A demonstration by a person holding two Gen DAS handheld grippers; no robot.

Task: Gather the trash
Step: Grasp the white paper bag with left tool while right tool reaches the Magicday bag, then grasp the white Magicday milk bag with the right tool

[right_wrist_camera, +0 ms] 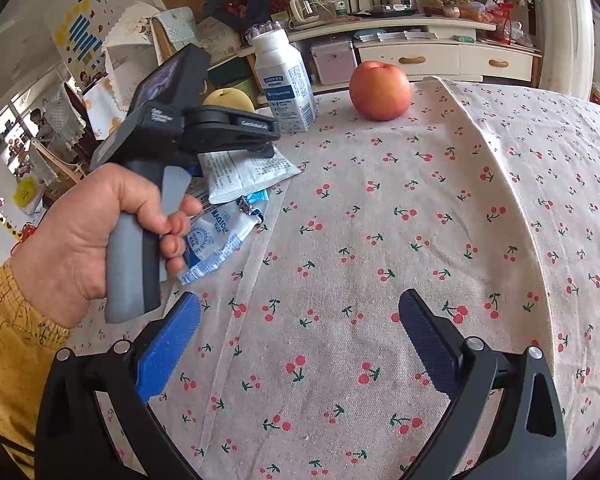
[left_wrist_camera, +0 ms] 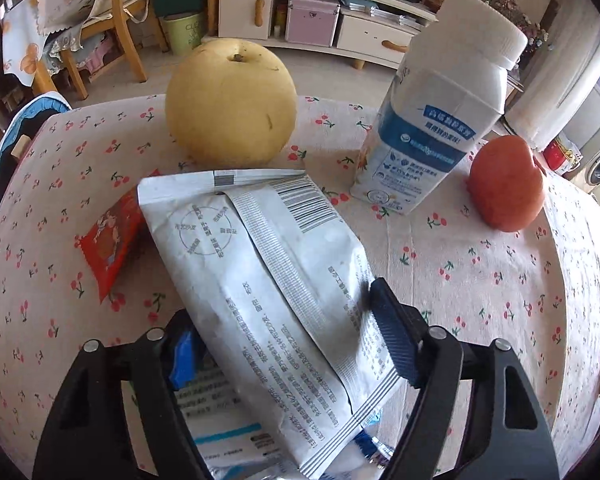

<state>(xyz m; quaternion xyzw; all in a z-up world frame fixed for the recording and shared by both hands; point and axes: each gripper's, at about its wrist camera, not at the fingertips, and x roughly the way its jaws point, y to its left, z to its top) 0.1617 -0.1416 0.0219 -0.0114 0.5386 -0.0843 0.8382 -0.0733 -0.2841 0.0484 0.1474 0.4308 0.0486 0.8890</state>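
Observation:
A large white snack wrapper [left_wrist_camera: 268,280] with black print lies between the fingers of my left gripper [left_wrist_camera: 284,320], which is closed on it just above the cherry-print tablecloth [left_wrist_camera: 480,280]. In the right wrist view the left gripper [right_wrist_camera: 252,140] holds the same white wrapper [right_wrist_camera: 248,172] over a blue and white wrapper [right_wrist_camera: 216,240]. A red-orange wrapper [left_wrist_camera: 110,240] lies to the left. My right gripper [right_wrist_camera: 300,320] is open and empty above bare cloth.
A yellow pear [left_wrist_camera: 232,100], a white milk bottle [left_wrist_camera: 440,120] and a red apple [left_wrist_camera: 504,184] stand on the table beyond the wrappers. Chairs, a green bin [left_wrist_camera: 184,32] and a cabinet are behind the table.

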